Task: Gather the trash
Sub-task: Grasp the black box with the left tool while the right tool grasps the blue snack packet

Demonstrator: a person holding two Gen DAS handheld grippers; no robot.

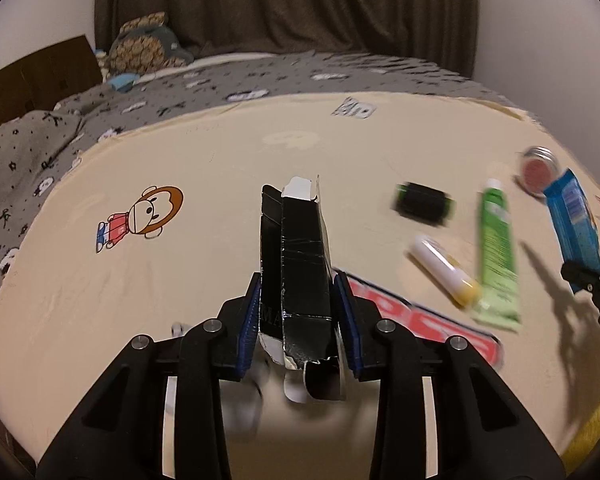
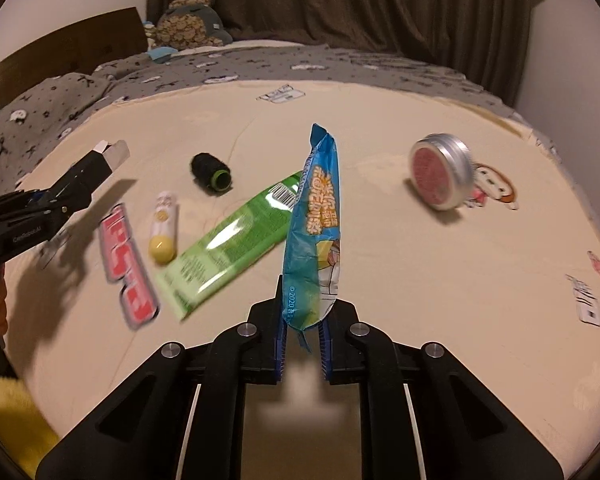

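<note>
Left gripper [image 1: 296,312] pinches the black carton [image 1: 296,264], right gripper [image 2: 302,328] pinches the blue wrapper [image 2: 316,232], both lifted above the bed [image 2: 380,280]. The green wrapper [image 2: 236,236] lies diagonally between them, nearer the right.

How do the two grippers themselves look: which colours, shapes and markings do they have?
Both are alike. The left gripper and the right gripper have black angular plastic bodies with open slots, round silver bolt heads, and two fingers lined with blue ribbed pads. White strips show inside the slots. In the right wrist view, the left gripper's side carries small white lettering, too blurred to read surely.
</note>
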